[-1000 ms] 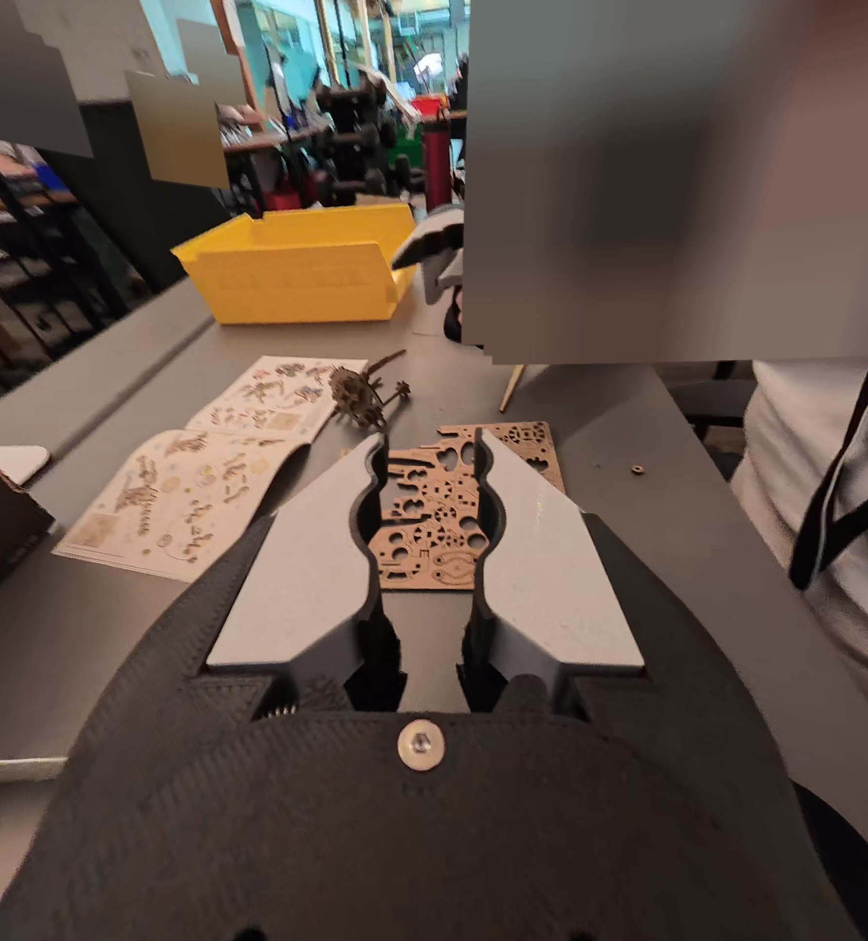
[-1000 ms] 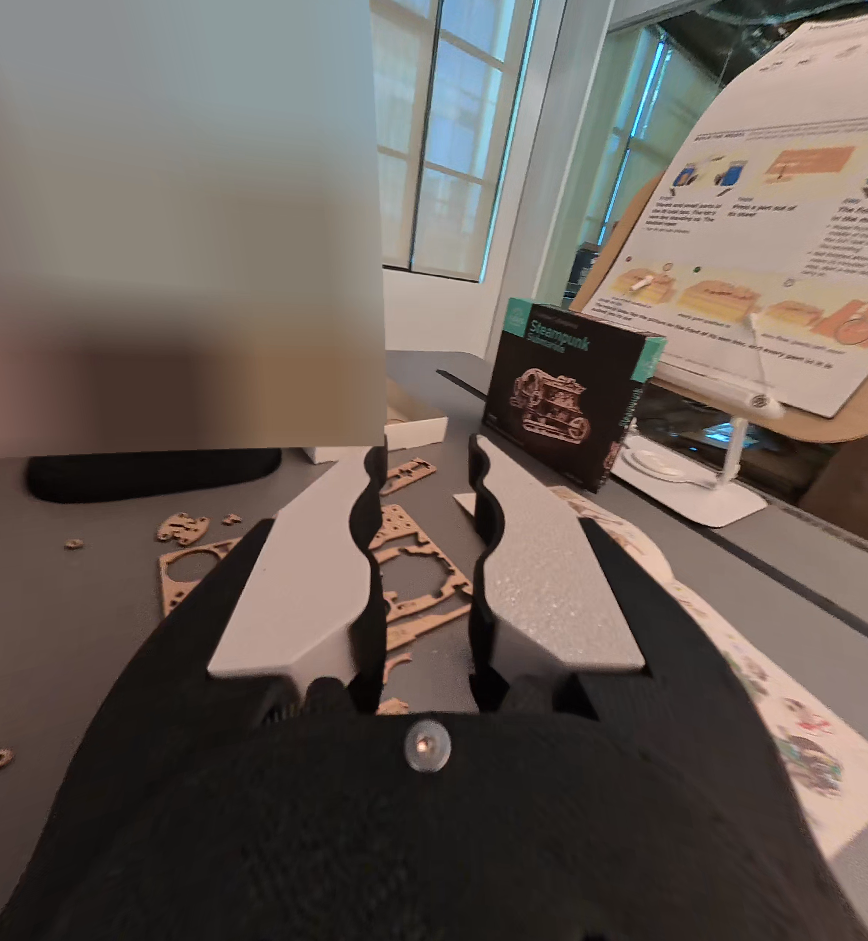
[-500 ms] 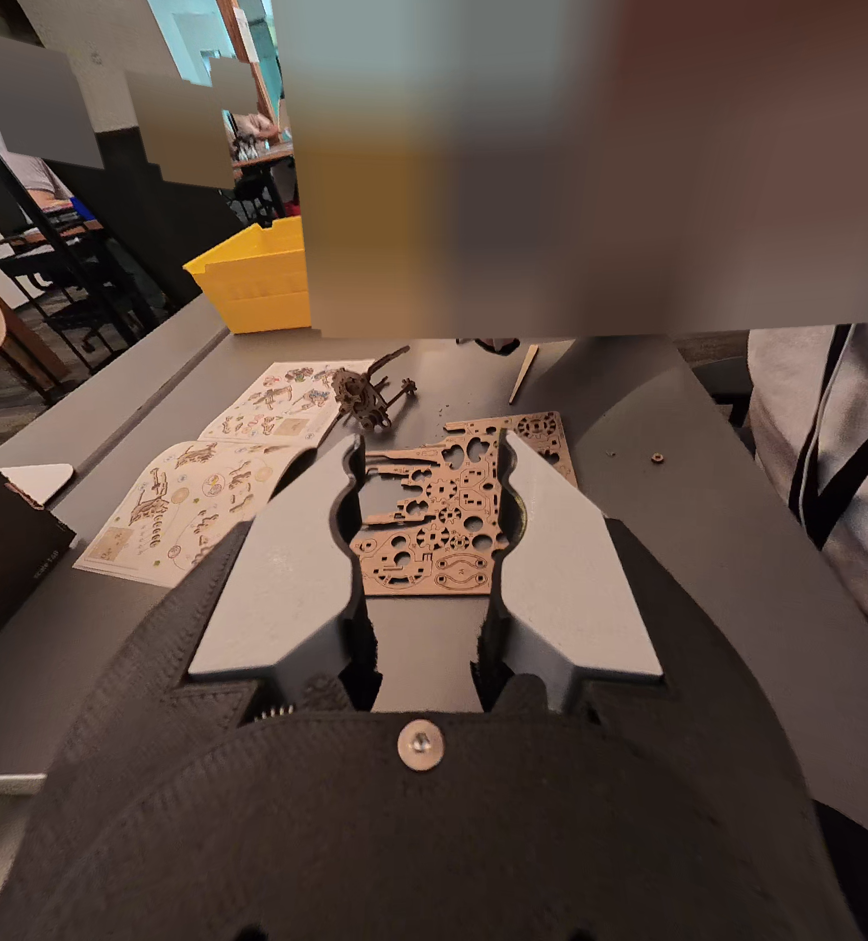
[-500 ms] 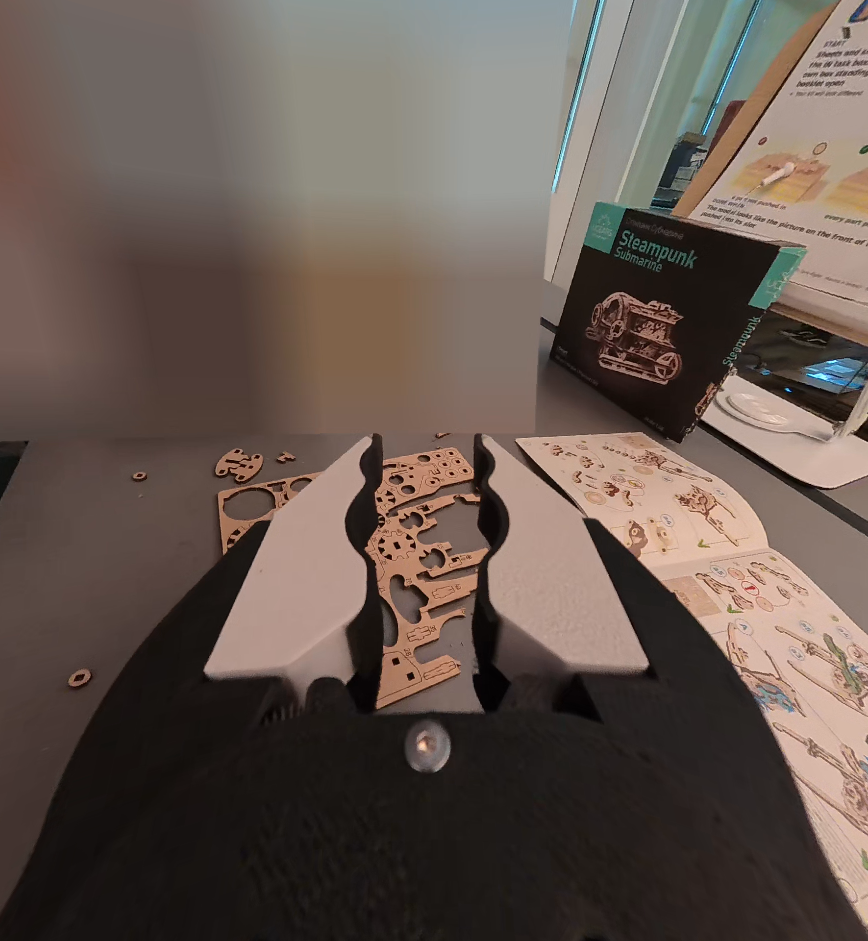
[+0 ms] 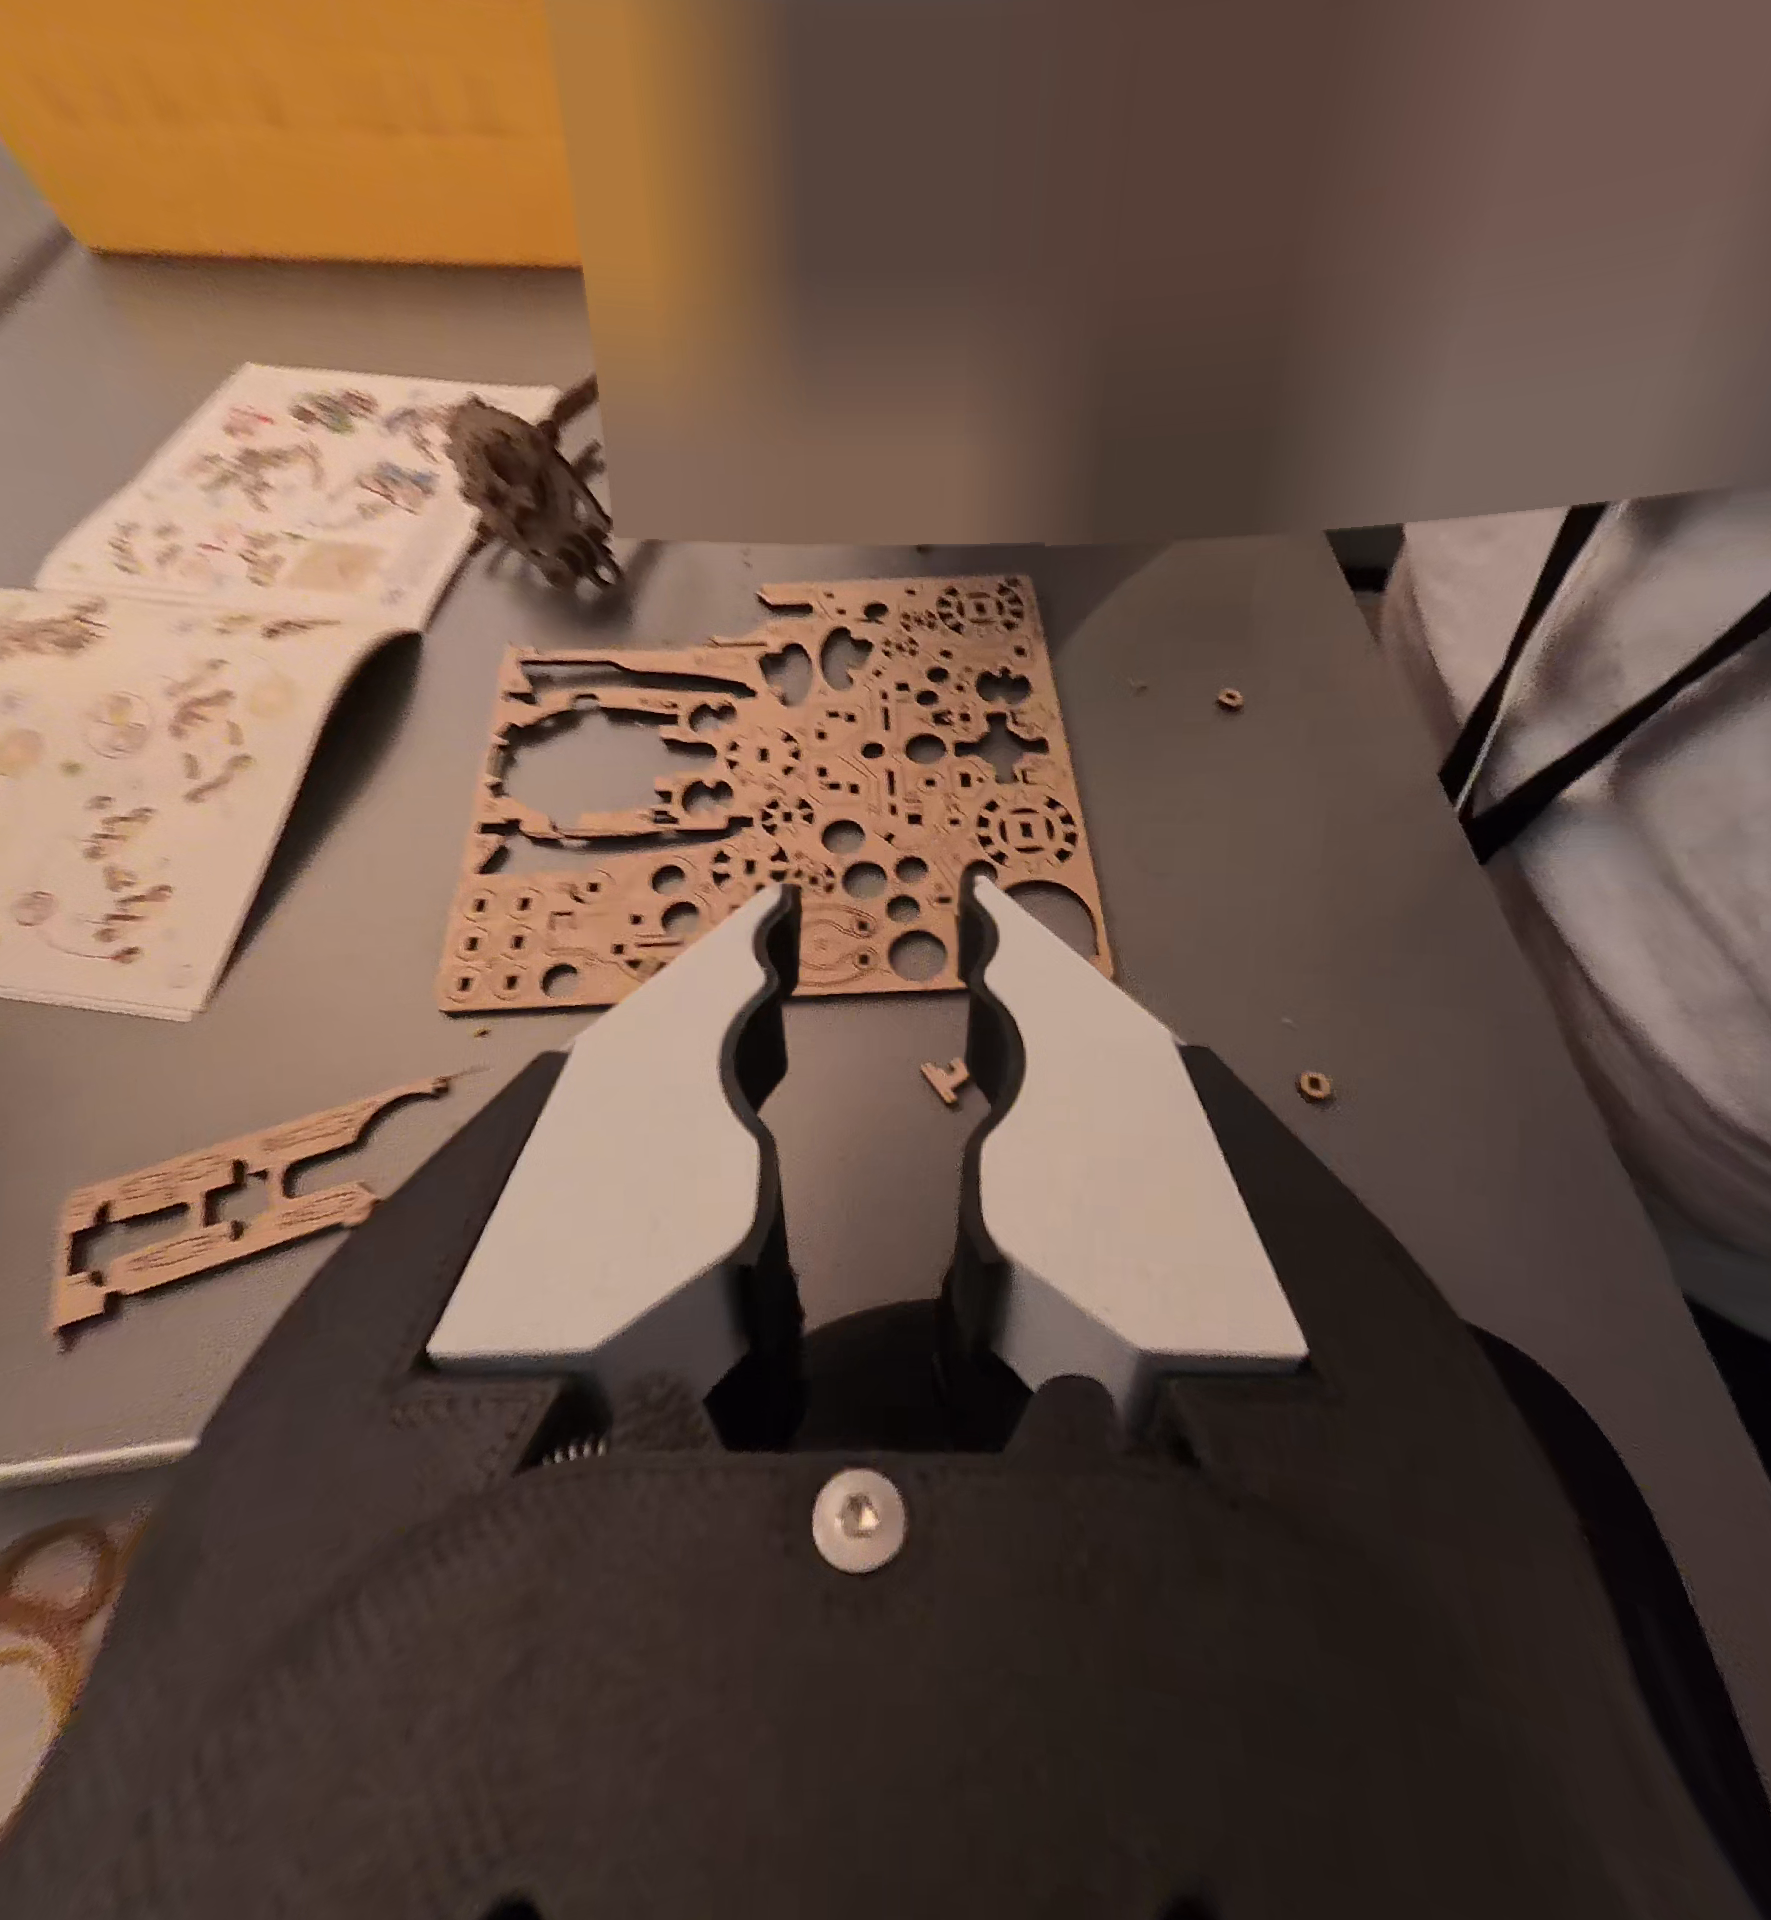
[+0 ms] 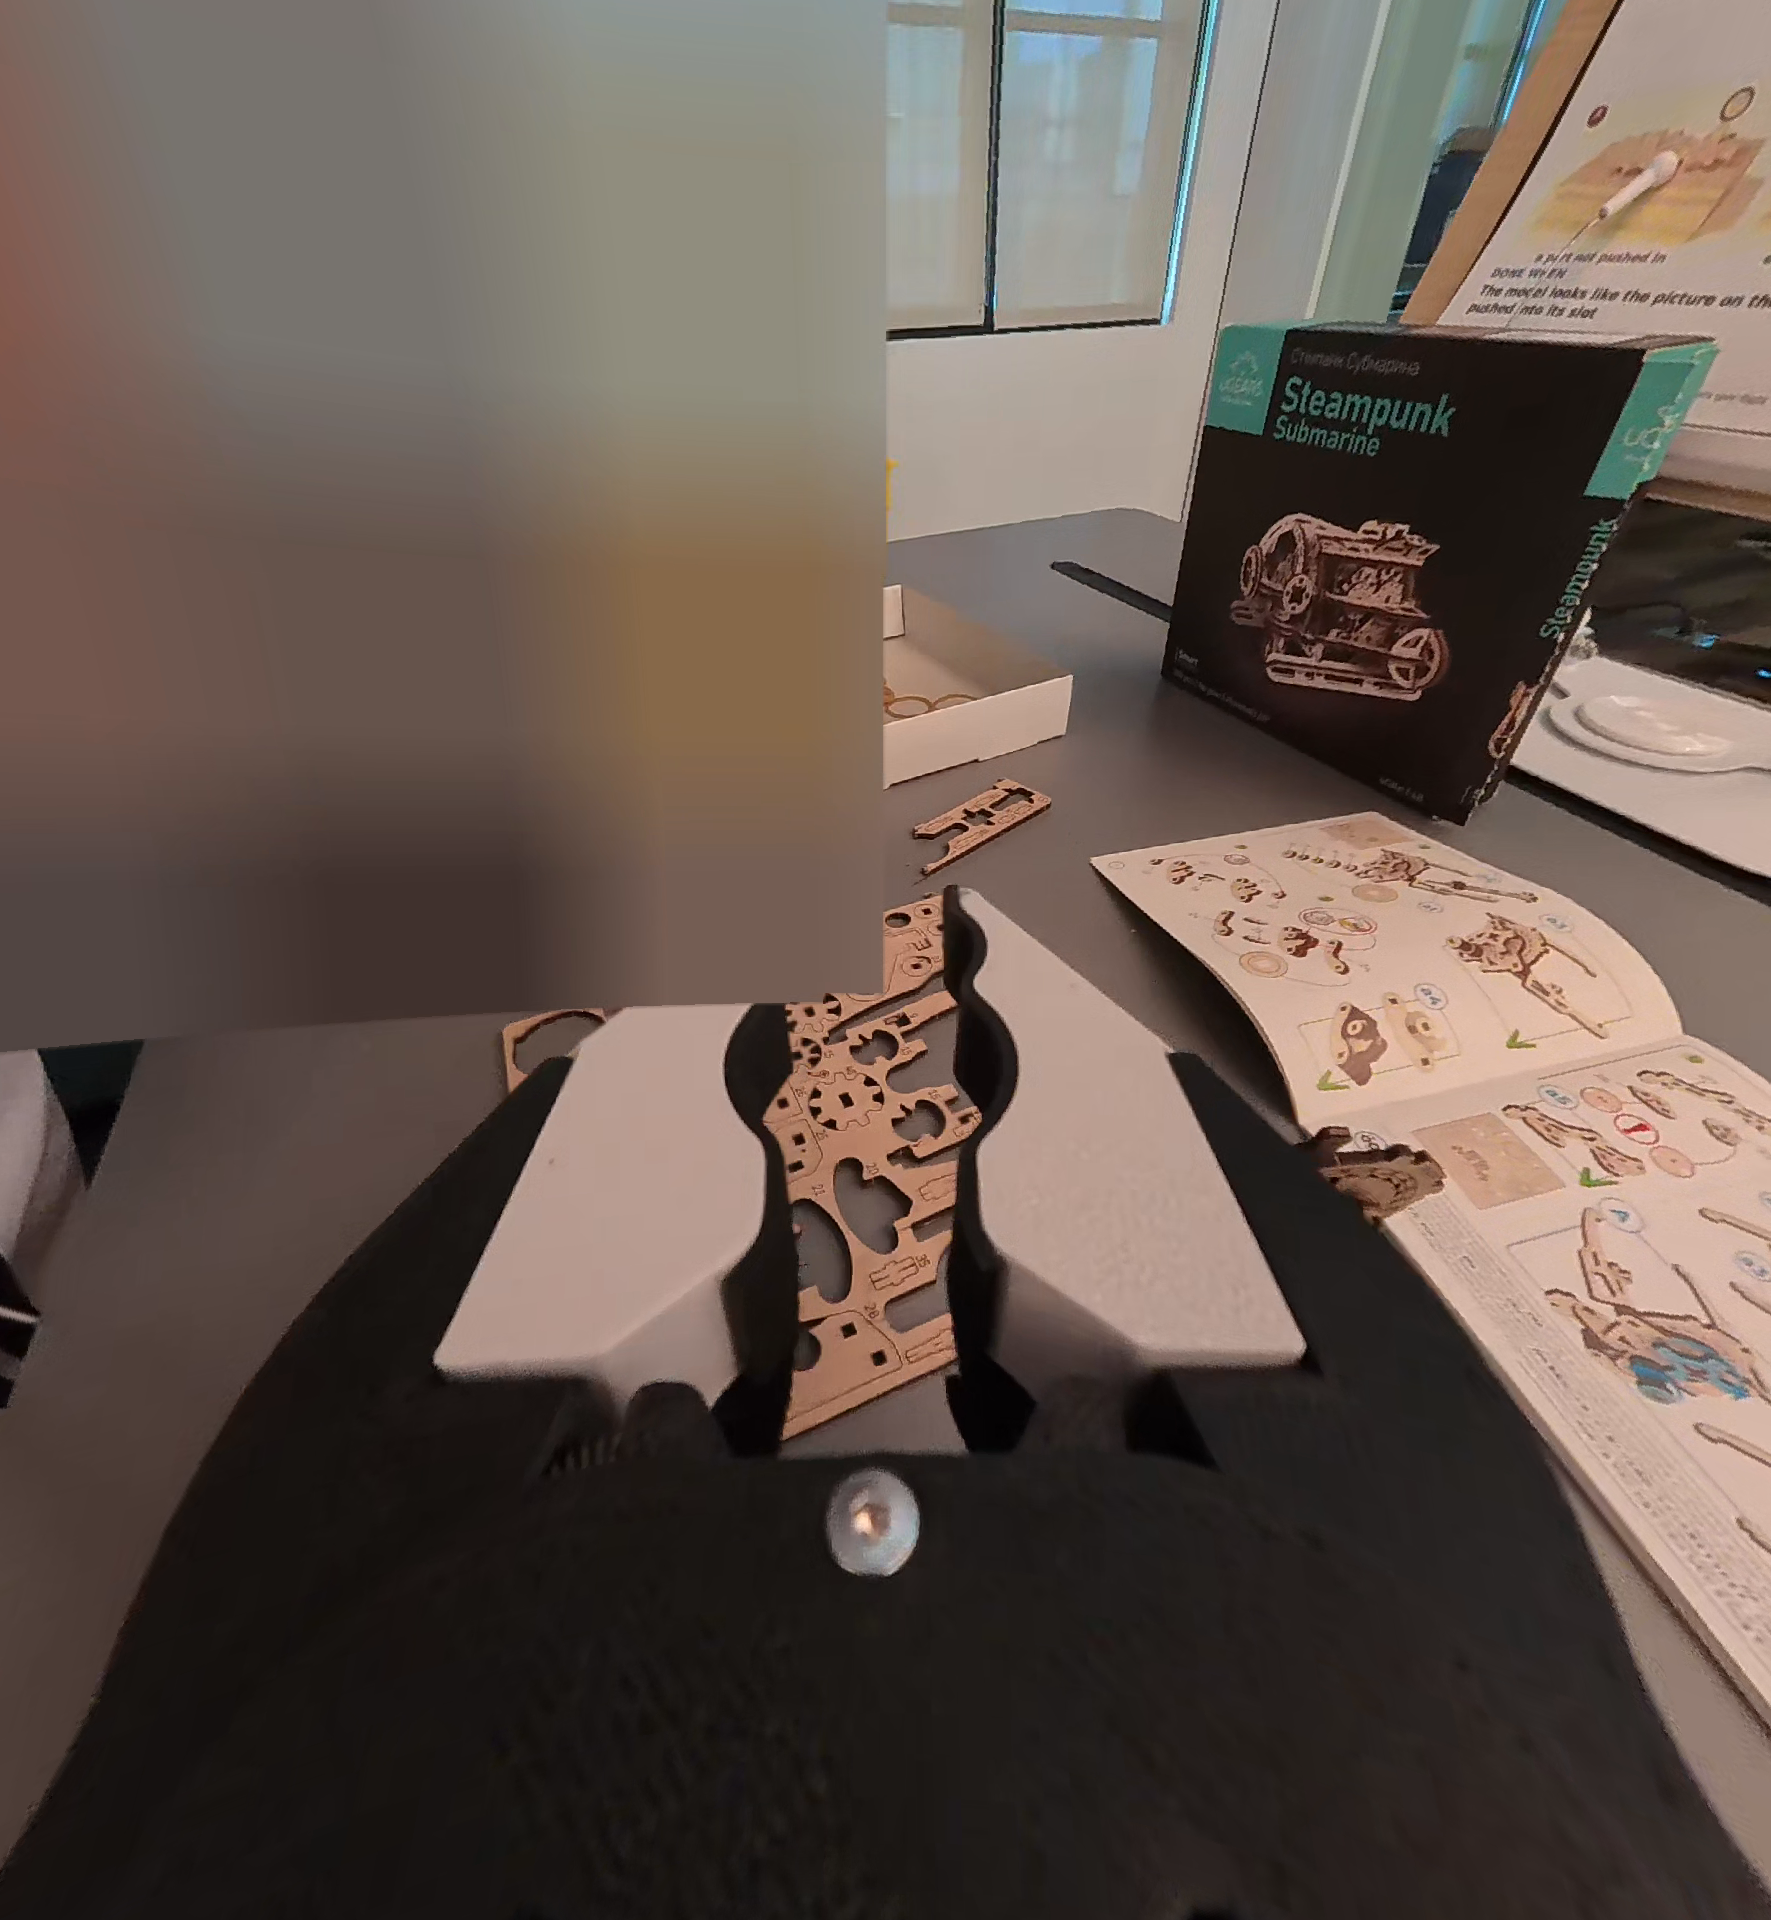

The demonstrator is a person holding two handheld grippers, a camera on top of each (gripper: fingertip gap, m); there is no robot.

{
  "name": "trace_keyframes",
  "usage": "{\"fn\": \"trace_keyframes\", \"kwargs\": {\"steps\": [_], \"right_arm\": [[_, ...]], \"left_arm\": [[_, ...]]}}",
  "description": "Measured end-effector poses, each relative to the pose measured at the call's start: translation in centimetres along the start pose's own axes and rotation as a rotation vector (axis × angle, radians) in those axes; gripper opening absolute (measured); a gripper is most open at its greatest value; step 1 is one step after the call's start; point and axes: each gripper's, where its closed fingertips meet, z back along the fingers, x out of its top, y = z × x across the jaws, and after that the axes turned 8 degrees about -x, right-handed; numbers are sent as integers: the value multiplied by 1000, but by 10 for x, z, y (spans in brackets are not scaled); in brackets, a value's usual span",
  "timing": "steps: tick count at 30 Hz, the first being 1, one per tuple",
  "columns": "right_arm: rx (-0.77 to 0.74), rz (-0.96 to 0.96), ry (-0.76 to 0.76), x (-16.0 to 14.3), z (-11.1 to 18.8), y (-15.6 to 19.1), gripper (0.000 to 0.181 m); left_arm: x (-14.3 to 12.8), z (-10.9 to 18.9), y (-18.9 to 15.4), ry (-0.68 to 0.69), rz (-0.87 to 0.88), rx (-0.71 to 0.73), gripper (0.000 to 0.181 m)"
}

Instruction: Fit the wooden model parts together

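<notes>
The left gripper [image 5: 879,894] is held above the dark grey table [image 5: 1276,935], jaws apart and nothing between them. Its fingertips are seen over the near edge of a laser-cut plywood parts sheet [image 5: 787,790], which lies flat with many pieces already punched out. A loose strip of cut plywood frame [image 5: 226,1195] lies near the table's front edge, left of the gripper. A small loose wooden piece [image 5: 945,1081] rests just in front of the sheet. A partly built wooden assembly [image 5: 538,499] stands at the inner edge of the open instruction booklet [image 5: 154,675].

The right gripper [image 6: 865,1049] is also held with jaws apart and empty; the sheet is seen through the gap. The black kit box [image 6: 1400,561] stands upright beyond the booklet.
</notes>
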Motion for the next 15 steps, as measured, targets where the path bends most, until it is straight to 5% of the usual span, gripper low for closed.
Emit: {"fn": "trace_keyframes", "kwargs": {"steps": [1, 9, 15], "right_arm": [[1, -11, -3, 1, 0, -1, 24], [14, -5, -1, 0, 1, 1, 23], [25, 46, 18, -4, -2, 8, 23]], "left_arm": [[-4, -3, -3, 17, 5, -21, 30], [-6, -12, -35, 1, 92, -270, 33], [-13, -13, -38, 38, 96, -293, 31]]}}
